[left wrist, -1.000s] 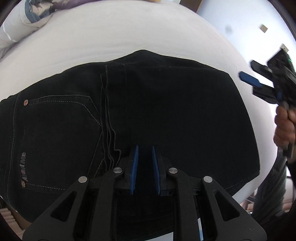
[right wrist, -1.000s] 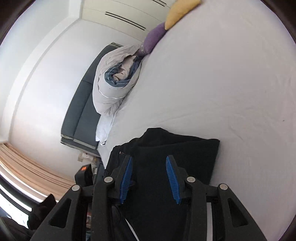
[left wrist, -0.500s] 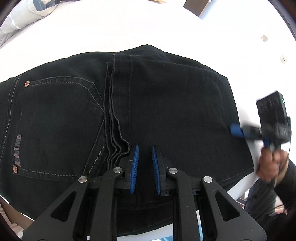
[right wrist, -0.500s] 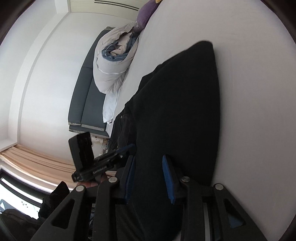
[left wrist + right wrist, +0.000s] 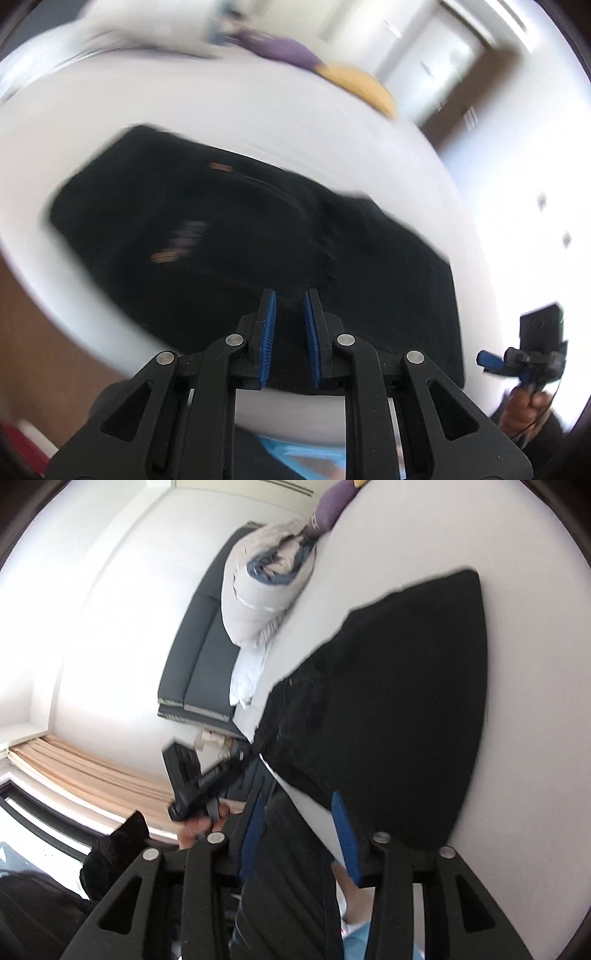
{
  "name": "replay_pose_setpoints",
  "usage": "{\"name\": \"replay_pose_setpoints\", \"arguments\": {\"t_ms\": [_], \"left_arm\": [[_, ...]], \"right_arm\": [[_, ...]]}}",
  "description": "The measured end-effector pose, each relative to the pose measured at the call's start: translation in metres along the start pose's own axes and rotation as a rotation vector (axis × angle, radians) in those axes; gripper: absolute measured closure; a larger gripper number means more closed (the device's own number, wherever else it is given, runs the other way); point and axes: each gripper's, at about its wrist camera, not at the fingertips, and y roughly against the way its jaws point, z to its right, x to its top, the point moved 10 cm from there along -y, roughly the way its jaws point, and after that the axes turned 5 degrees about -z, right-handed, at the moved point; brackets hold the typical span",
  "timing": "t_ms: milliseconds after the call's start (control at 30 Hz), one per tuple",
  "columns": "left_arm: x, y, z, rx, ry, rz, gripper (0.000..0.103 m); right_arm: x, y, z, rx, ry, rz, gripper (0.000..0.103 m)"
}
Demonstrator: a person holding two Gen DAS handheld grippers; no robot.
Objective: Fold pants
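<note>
Left hand-held gripper (image 5: 289, 306): blue pads parted by a narrow gap, nothing between them. It hangs over the near edge of the pants (image 5: 236, 236), tips above the dark cloth; contact cannot be told, as the view is motion-blurred.

Right hand-held gripper (image 5: 299, 812): pads wide apart, holding nothing. Its tips sit at the near edge of the pants (image 5: 399, 709), with the bed edge and the person's dark clothing showing between the fingers.

Pants: black, folded into a compact block, lying flat on the white bed (image 5: 258, 110), close to the bed's near edge. Pocket rivets and a label show as blurred streaks.

Beyond the pants on the bed: a rolled duvet (image 5: 266, 590), a purple pillow (image 5: 332, 502) and a yellow pillow (image 5: 362, 85) at the far side.
</note>
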Motion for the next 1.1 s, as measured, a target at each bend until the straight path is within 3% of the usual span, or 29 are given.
{"name": "replay_pose_setpoints", "arguments": {"t_ms": [33,100,133,200,367,633,867,933,1000,1067,1100], "left_arm": [[0.013,0.019,-0.014,-0.013,0.063,0.026,0.080],[0.018,0.039,-0.050,-0.044,0.220,0.100,0.032],[0.022,0.053,-0.071,-0.045,0.305,0.169,0.001],[0.027,0.073,-0.096,-0.073,0.403,0.267,0.000],[0.038,0.069,-0.126,-0.166,0.485,0.244,0.000],[0.036,0.029,-0.157,-0.321,0.645,0.177,0.000],[0.029,0.006,-0.169,-0.421,0.737,0.191,0.001],[0.030,0.003,-0.171,-0.417,0.734,0.182,0.002],[0.035,-0.002,-0.169,-0.393,0.724,0.169,0.011],[0.037,-0.013,-0.169,-0.394,0.736,0.148,0.038],[0.036,-0.017,-0.172,-0.400,0.751,0.140,0.043]], "right_arm": [[0.010,0.000,-0.001,0.005,-0.010,0.018,0.059],[0.027,-0.004,-0.001,0.013,-0.037,0.049,0.057],[0.036,-0.008,0.000,0.022,-0.053,0.063,0.056],[0.043,-0.015,0.005,0.028,-0.089,0.074,0.054],[0.048,-0.033,0.016,0.052,-0.161,0.057,0.054],[0.039,-0.041,0.024,0.034,-0.171,0.023,0.054],[0.038,-0.042,0.032,0.027,-0.190,0.026,0.054],[0.038,-0.043,0.032,0.032,-0.189,0.026,0.054],[0.039,-0.044,0.032,0.033,-0.186,0.026,0.054],[0.040,-0.043,0.032,0.037,-0.186,0.029,0.054],[0.041,-0.043,0.032,0.039,-0.187,0.032,0.054]]}}
